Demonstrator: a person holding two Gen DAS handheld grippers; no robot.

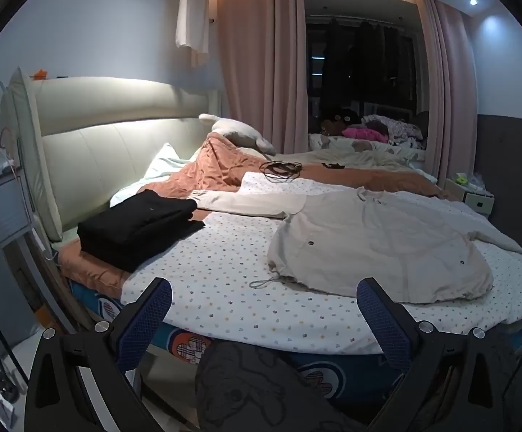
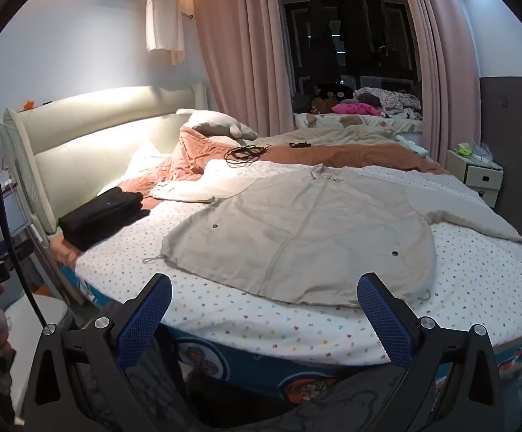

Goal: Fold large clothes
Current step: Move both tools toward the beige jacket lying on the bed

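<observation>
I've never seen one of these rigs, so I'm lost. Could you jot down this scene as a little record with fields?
setting: bedroom, work done on a bed with a dotted sheet
garment to fold: beige zip jacket, spread flat, front up, sleeves out to both sides
already folded: black clothes stacked near the headboard
other items on bed: coiled cable, orange blanket
left claw: open, holding nothing, short of the jacket
right claw: open, holding nothing, near the jacket's hem

The bed [image 2: 296,331] carries a spread beige jacket [image 2: 296,237], folded black clothes [image 2: 102,212] and an orange quilt [image 2: 350,154].
</observation>
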